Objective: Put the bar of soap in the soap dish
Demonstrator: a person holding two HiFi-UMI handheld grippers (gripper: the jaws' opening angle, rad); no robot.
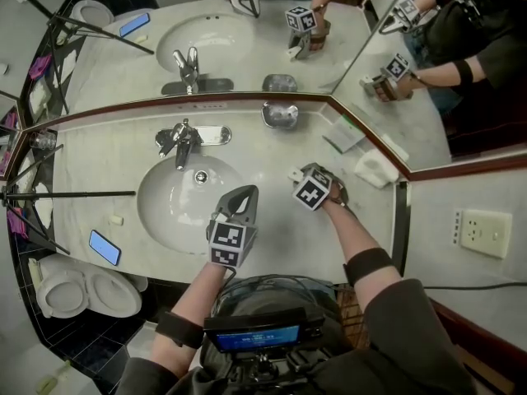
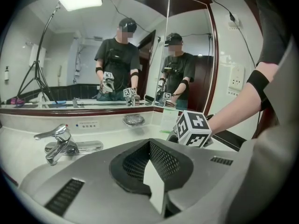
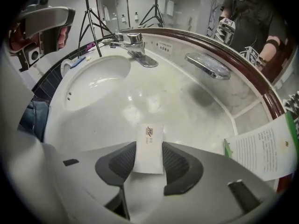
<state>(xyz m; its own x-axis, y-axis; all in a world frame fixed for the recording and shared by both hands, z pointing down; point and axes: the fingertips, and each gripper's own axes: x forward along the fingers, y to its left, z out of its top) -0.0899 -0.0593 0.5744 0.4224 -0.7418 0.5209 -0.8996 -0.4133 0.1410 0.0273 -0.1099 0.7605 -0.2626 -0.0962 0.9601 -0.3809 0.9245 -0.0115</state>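
**Right gripper [image 3: 149, 155] closed on the bar of soap [image 3: 150, 135], soap dish [image 3: 208, 65] well apart**

Your right gripper's two pads press on the long sides of the bar of soap. It is a white wrapped block with a small printed mark, low in the centre of the right gripper view. I cannot tell whether it rests on the counter [image 3: 187, 111].

The soap dish sits in the upper right of that view, at the foot of the mirror [image 3: 187, 17]. A leaflet [image 3: 261, 148] lies at the right edge. The basin [image 3: 93, 83] fills the upper left, with the faucet [image 3: 133, 43] behind it.

Your left gripper [image 2: 150, 148] has its jaws together, with nothing between them. In the head view it hangs over the basin's near right rim, lower centre, just left of the right gripper.
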